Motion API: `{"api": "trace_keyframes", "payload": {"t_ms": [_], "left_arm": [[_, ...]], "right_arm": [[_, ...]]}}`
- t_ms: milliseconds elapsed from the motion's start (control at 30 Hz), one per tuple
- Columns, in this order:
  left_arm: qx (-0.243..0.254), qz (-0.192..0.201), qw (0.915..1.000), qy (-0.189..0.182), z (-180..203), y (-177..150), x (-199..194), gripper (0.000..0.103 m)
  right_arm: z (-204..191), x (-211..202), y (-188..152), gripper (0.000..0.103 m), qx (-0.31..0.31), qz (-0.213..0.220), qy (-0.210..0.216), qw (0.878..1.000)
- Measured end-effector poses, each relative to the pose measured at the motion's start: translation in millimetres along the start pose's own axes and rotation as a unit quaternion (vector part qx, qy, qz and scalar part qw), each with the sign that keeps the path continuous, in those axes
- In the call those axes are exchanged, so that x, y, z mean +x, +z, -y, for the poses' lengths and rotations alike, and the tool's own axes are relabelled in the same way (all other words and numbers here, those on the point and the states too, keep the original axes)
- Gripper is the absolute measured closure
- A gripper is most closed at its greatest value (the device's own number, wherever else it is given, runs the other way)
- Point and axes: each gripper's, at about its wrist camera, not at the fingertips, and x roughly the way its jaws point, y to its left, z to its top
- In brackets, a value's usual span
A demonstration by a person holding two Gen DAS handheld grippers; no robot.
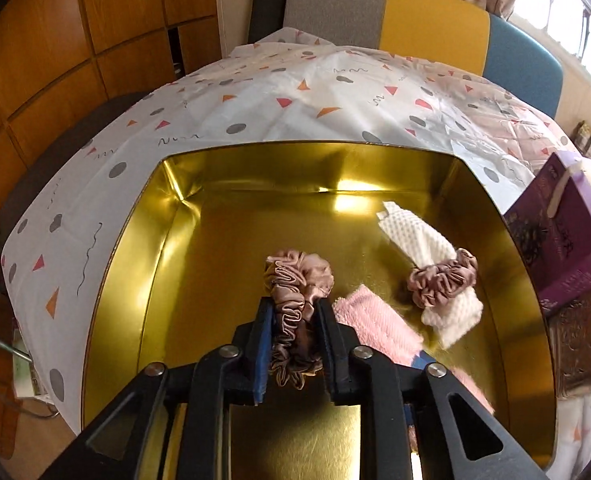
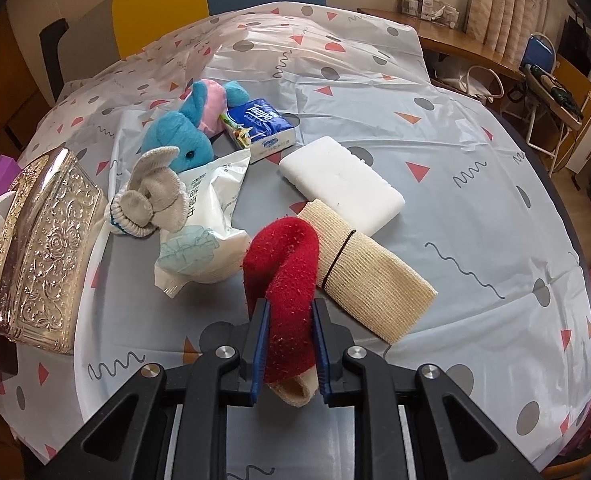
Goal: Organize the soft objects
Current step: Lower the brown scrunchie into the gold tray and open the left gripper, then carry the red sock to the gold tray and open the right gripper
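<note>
Clearly my left tool hung inside the gold tin with a satin scrunchie between its fingers; the jaws looked slack, the pads beside the fabric more than squeezing it, so I judged it as let go. The risk there was the folds snagging on a pad and riding back out with the tool when I lifted. Just beside it lay a pink cloth, and farther right a second scrunchie sat on a white waffle cloth; a careless exit could drag either.

My right tool was clamped on a red sock, its curled top hanging over the desk and touching the beige roll. Lifting could pull that roll along. Farther off sat the wipes pack, grey sock ball, white sponge, tissue pack and blue plush, all still outside the tin.
</note>
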Motion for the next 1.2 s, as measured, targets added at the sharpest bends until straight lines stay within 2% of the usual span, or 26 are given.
{"api": "trace_keyframes", "payload": {"t_ms": [33, 100, 267, 433, 667, 967, 1200], "left_arm": [[0.0, 0.005, 1.0, 0.001, 0, -1, -3, 0.057], [0.0, 0.018, 0.9998, 0.008, 1, -3, -7, 0.046], [-0.002, 0.024, 0.9997, -0.003, 2, -5, -17, 0.045], [0.0, 0.044, 0.999, -0.011, 5, -10, -39, 0.034], [0.023, 0.064, 0.9973, -0.027, 15, -18, -66, 0.03], [0.039, 0.085, 0.9945, -0.047, 26, -23, -89, 0.027], [0.034, 0.097, 0.9934, -0.051, 22, -23, -96, 0.027]], "right_arm": [[0, 0, 0, 0.084, 0.0, 0.0, 0.0, 1.0], [0, 0, 0, 0.084, 0.0, 0.0, 0.0, 1.0], [0, -1, -1, 0.084, -0.001, 0.001, -0.002, 1.0], [-4, -1, -2, 0.084, -0.008, -0.001, -0.002, 1.0], [-11, 0, -3, 0.085, -0.019, -0.005, -0.001, 1.0], [-17, -25, 2, 0.086, 0.002, 0.04, 0.018, 0.999], [-46, -58, 19, 0.087, -0.003, 0.089, 0.044, 0.995]]}}
